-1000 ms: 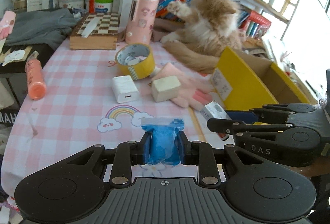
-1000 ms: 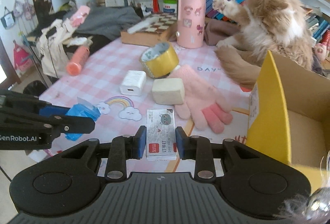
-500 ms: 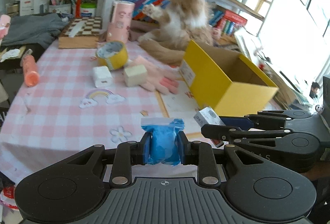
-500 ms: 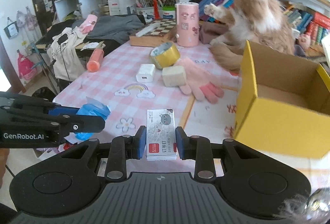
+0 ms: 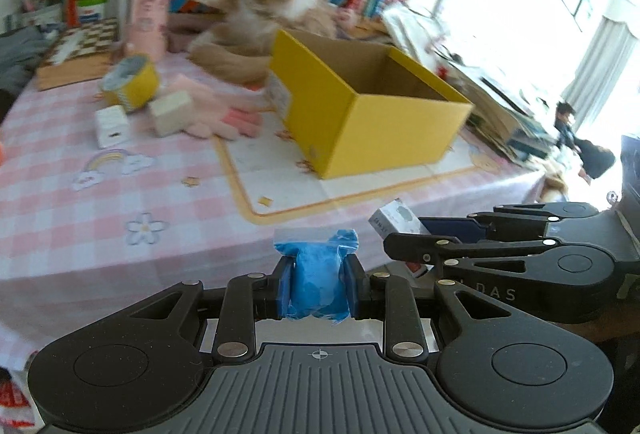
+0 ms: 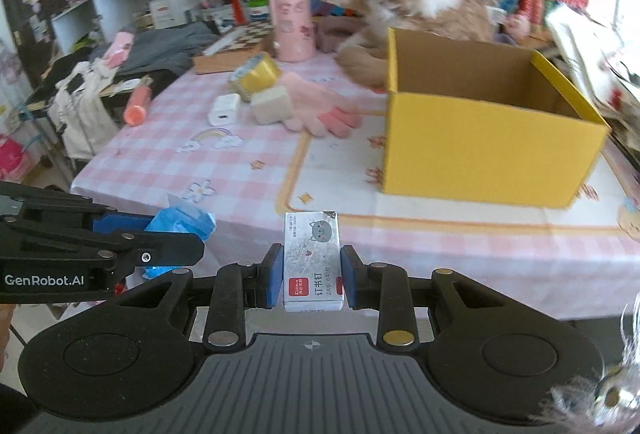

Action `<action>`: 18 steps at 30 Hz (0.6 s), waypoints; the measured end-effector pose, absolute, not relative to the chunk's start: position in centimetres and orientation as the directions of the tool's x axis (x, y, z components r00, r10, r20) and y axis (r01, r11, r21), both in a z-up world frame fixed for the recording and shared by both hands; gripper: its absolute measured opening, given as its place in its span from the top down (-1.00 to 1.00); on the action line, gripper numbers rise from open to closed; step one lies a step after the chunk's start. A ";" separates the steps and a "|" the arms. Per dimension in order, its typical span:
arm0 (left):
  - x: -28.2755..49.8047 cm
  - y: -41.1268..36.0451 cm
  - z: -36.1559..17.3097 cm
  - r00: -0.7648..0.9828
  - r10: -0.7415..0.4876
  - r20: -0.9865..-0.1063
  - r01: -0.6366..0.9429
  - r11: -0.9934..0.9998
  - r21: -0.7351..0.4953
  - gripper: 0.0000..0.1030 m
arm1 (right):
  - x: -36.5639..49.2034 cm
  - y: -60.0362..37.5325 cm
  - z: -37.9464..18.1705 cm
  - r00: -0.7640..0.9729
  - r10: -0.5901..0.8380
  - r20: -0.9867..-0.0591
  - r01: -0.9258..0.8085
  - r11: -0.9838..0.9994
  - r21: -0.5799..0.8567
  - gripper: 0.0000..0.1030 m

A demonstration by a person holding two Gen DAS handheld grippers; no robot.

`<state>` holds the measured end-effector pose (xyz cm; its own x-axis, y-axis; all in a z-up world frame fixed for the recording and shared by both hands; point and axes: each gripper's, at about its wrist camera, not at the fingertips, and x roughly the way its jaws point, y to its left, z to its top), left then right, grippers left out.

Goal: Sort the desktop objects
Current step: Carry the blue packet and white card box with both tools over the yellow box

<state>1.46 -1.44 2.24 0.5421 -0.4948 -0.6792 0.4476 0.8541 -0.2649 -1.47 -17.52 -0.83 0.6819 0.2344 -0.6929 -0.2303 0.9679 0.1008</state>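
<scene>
now the yellow box (image 6: pixel 480 138) fills more of both views.

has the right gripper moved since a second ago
Yes. The right gripper, shut on the staple box, has pulled back off the pink tablecloth and swung toward the yellow box.
</scene>
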 end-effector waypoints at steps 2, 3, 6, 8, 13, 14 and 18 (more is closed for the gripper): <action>1.5 -2.2 2.1 0.523 -0.512 -0.681 0.472 0.840 -0.268 0.51 | -2.0 -18.1 -1.0 0.684 0.215 -0.697 -0.203 0.974 0.101 0.46; 1.5 -2.5 2.0 0.515 -0.519 -0.683 0.481 0.834 -0.270 0.51 | -2.2 -18.4 -1.0 0.685 0.206 -0.699 -0.191 0.976 0.100 0.46; 1.5 -3.4 1.8 0.490 -0.537 -0.687 0.509 0.816 -0.274 0.51 | -2.9 -19.3 -1.1 0.686 0.178 -0.705 -0.155 0.983 0.098 0.46; 1.6 -4.1 1.8 0.474 -0.549 -0.689 0.528 0.803 -0.277 0.51 | -3.3 -19.8 -1.2 0.684 0.161 -0.711 -0.131 0.987 0.097 0.46; 2.0 -5.8 1.8 0.433 -0.575 -0.694 0.570 0.771 -0.283 0.51 | -4.0 -21.2 -1.3 0.679 0.116 -0.725 -0.074 0.993 0.090 0.46; 2.2 -6.2 1.8 0.425 -0.581 -0.694 0.579 0.764 -0.285 0.51 | -4.1 -21.5 -1.2 0.679 0.108 -0.727 -0.065 0.994 0.087 0.46; 2.7 -7.7 1.8 0.405 -0.597 -0.693 0.602 0.744 -0.290 0.51 | -4.2 -22.8 -1.2 0.678 0.075 -0.731 -0.037 0.997 0.068 0.46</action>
<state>2.67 -7.68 1.77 0.4048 -0.5970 -0.6927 0.6018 0.7442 -0.2897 -4.20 -22.77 -1.22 0.6783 0.0750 -0.7309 -0.0367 0.9970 0.0681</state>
